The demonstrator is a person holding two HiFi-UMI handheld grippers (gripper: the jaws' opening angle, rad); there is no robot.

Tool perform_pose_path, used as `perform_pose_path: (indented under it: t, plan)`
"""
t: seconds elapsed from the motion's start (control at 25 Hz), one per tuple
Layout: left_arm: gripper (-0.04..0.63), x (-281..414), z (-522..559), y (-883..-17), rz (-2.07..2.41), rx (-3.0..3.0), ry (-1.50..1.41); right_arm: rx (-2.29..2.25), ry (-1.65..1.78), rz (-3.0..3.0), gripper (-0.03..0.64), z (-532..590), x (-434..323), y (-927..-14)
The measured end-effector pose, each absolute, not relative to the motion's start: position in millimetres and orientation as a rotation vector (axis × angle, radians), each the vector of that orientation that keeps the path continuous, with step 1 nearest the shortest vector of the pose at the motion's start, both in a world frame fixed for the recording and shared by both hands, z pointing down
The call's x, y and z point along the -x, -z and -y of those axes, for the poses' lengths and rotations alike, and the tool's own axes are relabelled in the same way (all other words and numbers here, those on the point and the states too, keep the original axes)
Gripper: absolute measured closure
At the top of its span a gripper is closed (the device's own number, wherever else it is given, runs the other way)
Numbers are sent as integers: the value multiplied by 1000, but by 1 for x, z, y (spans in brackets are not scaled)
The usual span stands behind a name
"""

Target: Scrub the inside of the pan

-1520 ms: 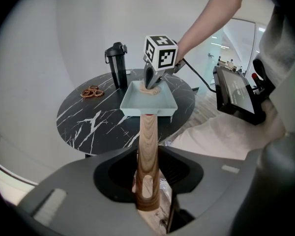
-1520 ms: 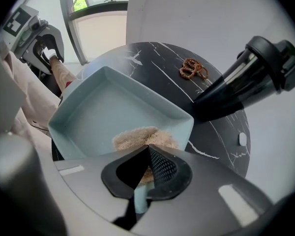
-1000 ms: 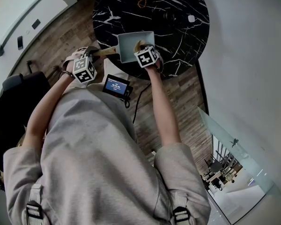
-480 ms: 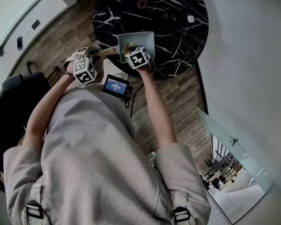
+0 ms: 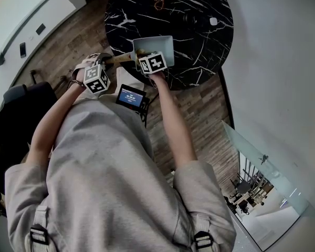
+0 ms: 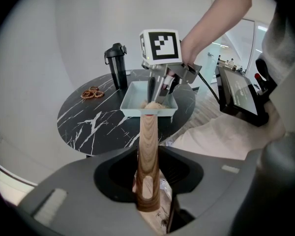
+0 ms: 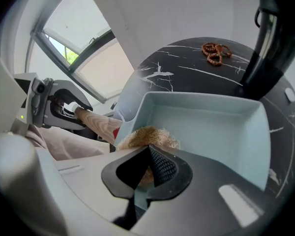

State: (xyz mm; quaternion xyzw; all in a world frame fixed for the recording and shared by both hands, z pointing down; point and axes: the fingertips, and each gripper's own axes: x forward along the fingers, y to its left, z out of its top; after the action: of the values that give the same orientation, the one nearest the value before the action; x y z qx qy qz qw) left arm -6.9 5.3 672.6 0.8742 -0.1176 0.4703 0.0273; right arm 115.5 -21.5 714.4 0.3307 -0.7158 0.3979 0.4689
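A square pale-blue pan [image 5: 163,45] rests on the near edge of the round black marble table [image 5: 199,30]. Its wooden handle [image 5: 121,58] points left. My left gripper [image 5: 111,62] is shut on that handle [image 6: 148,151], which runs straight out between the jaws to the pan [image 6: 135,96]. My right gripper [image 5: 146,55] reaches down into the pan at its handle-side corner, shut on a tan fibre scrubber [image 7: 146,135]. The scrubber presses against the pan's inner wall [image 7: 211,127]. From the left gripper view, the right gripper [image 6: 157,96] stands steeply over the scrubber [image 6: 152,104].
A black bottle [image 6: 117,65] and a coil of brown beads [image 6: 92,92] sit at the table's far side. A small white object [image 5: 214,20] lies to the right. A device with a lit screen [image 5: 131,96] hangs at the person's waist, just below the pan.
The right gripper has slid the scrubber leftward across the pan, from its right half to the corner near the handle. The left gripper and pan have stayed put.
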Motion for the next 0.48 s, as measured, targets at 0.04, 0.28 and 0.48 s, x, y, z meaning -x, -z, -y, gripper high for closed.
perform_pose_path:
  t: [0.04,0.28,0.48]
  plan:
    - [463,7,-5,-672,365,-2700,-1454,-815,-1010,1761,603,21,-116,-714]
    - [460,7,-4,-672,370,-2700,-1456,-825,-1162,1811,603,19,-116,-708]
    - [460,8,-3,-672,368,-2703,-1447,-802,-1292,1959,603,23,-107,-680]
